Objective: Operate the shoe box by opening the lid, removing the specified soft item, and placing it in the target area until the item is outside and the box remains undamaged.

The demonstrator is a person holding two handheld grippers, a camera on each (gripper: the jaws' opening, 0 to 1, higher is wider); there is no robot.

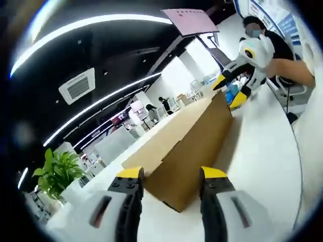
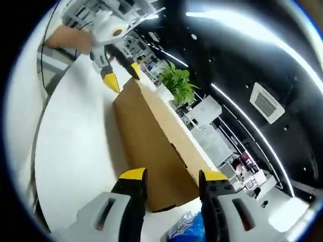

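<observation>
Bracketing the closed shoe box (image 1: 186, 146) on the desk (image 1: 262, 166), left gripper (image 1: 171, 174) and right gripper (image 2: 169, 176) stood wide apart at opposite ends, seemingly positioned to raise its lid.

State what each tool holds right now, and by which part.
Nothing is held. The left tool and right tool are both open, each straddling an opposite end of the closed brown cardboard shoe box.

Shoe box (image 1: 186, 146) on table (image 1: 262, 166), a gripper at each end
</observation>
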